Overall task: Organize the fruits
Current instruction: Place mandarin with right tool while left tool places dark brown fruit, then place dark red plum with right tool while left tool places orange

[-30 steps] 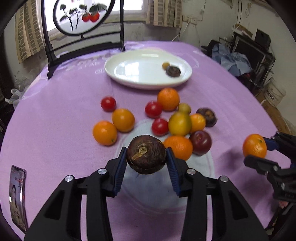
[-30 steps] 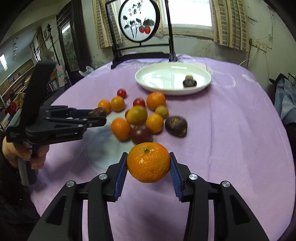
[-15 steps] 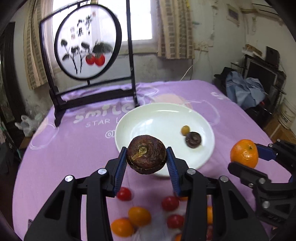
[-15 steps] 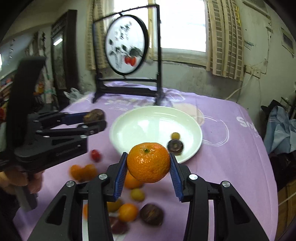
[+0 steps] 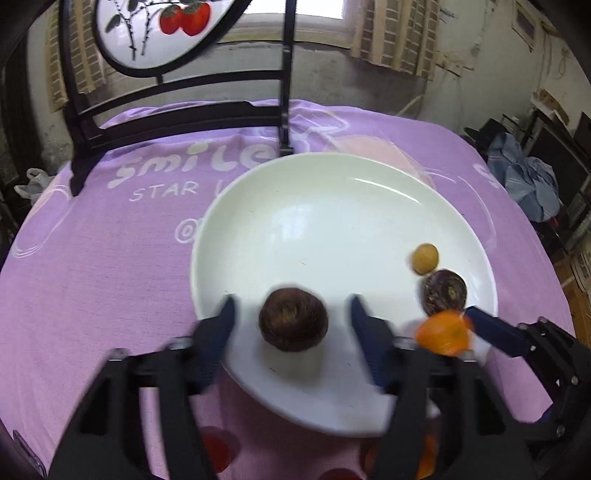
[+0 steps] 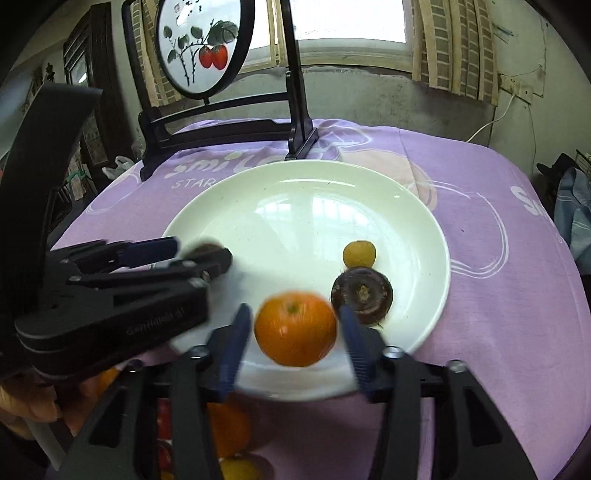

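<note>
Two pairs of tongs are opening over the white plate: left tongs flank the brown fruit, clear of it, at the plate's near rim; right tongs flank the orange, just beside the dark fruit.

Daylight is admitted through the window behind, and glare is thrown on the white plate. Jaws and nearby fruit are smeared by motion blur; edges are bent and darkened by fisheye distortion.
</note>
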